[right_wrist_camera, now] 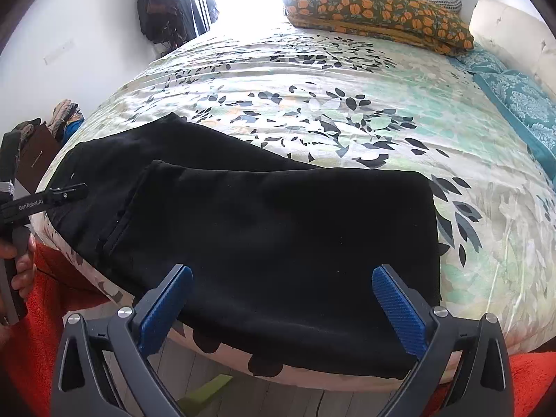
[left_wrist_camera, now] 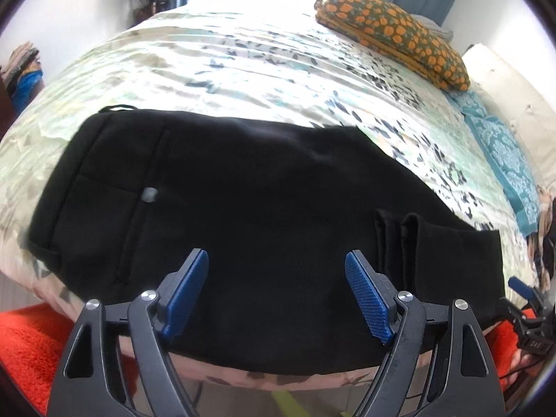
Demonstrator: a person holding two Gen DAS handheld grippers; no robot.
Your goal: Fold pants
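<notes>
Black pants (left_wrist_camera: 243,215) lie folded on the bed's near edge, with the leg ends laid over the waist part. They also show in the right wrist view (right_wrist_camera: 278,236). My left gripper (left_wrist_camera: 277,264) is open and empty, just above the pants' near edge. My right gripper (right_wrist_camera: 282,281) is open and empty, over the folded leg part near the bed edge. The left gripper (right_wrist_camera: 66,193) shows at the left of the right wrist view, held by a hand. The right gripper's tip (left_wrist_camera: 521,288) shows at the right edge of the left wrist view.
The bed (right_wrist_camera: 347,111) has a leaf-print cover. A folded orange-flowered blanket (right_wrist_camera: 378,10) and a teal cloth (right_wrist_camera: 521,104) lie at its far right. A red rug (right_wrist_camera: 45,312) covers the floor below. Clothes hang on the far wall (right_wrist_camera: 160,10).
</notes>
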